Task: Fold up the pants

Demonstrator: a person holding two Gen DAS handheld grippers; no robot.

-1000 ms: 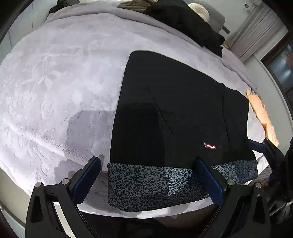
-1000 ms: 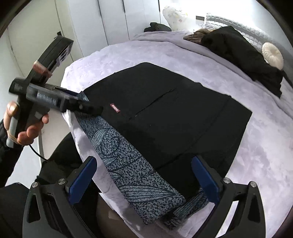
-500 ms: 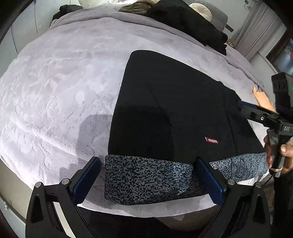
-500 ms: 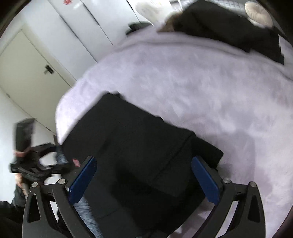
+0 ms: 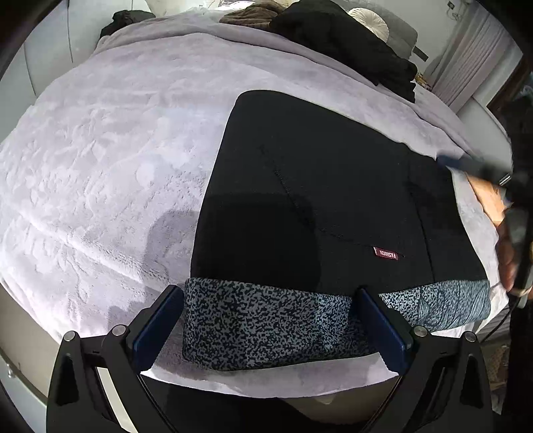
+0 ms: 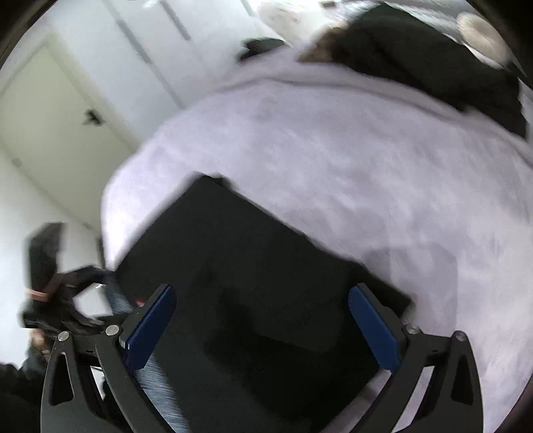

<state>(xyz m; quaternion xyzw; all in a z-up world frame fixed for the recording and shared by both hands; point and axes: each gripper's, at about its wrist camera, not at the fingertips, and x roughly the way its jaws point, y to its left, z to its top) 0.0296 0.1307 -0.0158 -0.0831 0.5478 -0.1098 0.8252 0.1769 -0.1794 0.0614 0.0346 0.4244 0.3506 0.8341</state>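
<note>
Black pants [image 5: 316, 186] lie folded flat on a lilac bed cover [image 5: 100, 166], with a speckled grey-blue waistband [image 5: 266, 323] along the near edge and a small red label [image 5: 385, 253]. My left gripper [image 5: 266, 329] is open, its blue fingers on either side of the waistband's left part. My right gripper [image 6: 263, 329] is open and empty above the pants [image 6: 250, 283]. In the left wrist view it shows blurred at the far right [image 5: 466, 165], over the pants' right edge.
A heap of dark clothes [image 5: 349, 40] and a round white cushion [image 5: 368, 21] lie at the far end of the bed. An orange cloth [image 5: 489, 196] lies at the bed's right edge. White wardrobe doors [image 6: 66, 110] stand beyond the bed's left side.
My right gripper has swung from the waistband end up over the pants' far right side; its view is blurred. My left gripper has come slightly closer to the waistband.
</note>
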